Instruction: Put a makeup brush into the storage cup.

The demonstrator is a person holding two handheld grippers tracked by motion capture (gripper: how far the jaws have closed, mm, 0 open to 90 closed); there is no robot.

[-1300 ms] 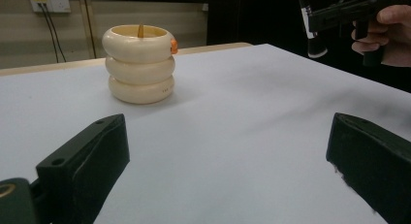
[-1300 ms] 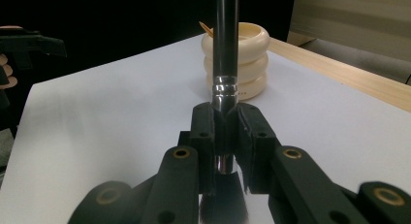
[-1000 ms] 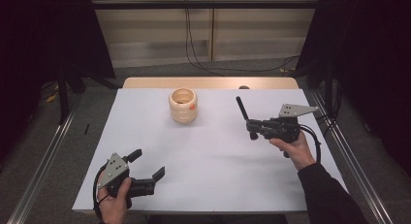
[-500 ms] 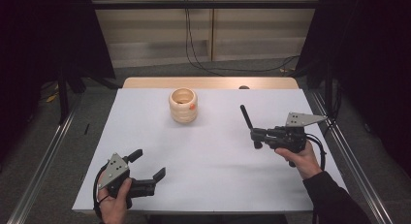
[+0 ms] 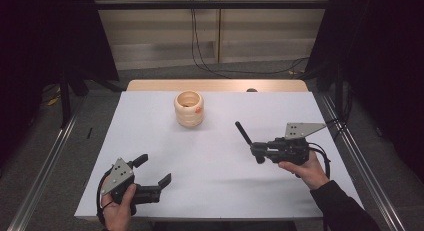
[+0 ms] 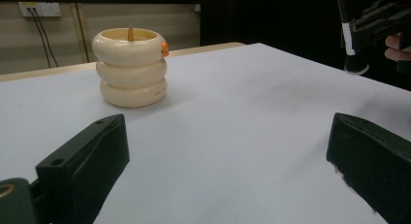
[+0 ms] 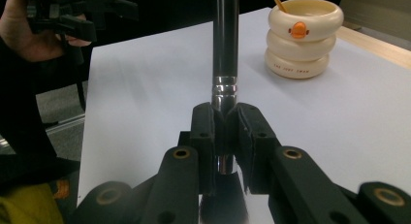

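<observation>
A cream cup (image 5: 189, 108) built like three stacked rings, with an orange duck bill on its side, stands at the back middle of the white table sheet (image 5: 215, 191). A thin stick leans inside the cup (image 7: 300, 37). My right gripper (image 5: 258, 152) is shut on a black brush (image 5: 243, 133), whose handle slants up and away toward the cup. In the right gripper view the jaws clamp the brush (image 7: 225, 49) just below its silver collar. My left gripper (image 5: 152, 171) rests at the front left, open and empty, aimed at the cup (image 6: 130, 66).
The wooden table edge (image 5: 215, 85) shows behind the sheet. Metal rails (image 5: 360, 156) run along both sides of the table. Cables lie on the floor beyond. Bare sheet stretches between the two grippers and in front of the cup.
My right gripper has drawn back toward the table's front edge and slightly right, carrying the brush with it. The left gripper and the cup have stayed where they were.
</observation>
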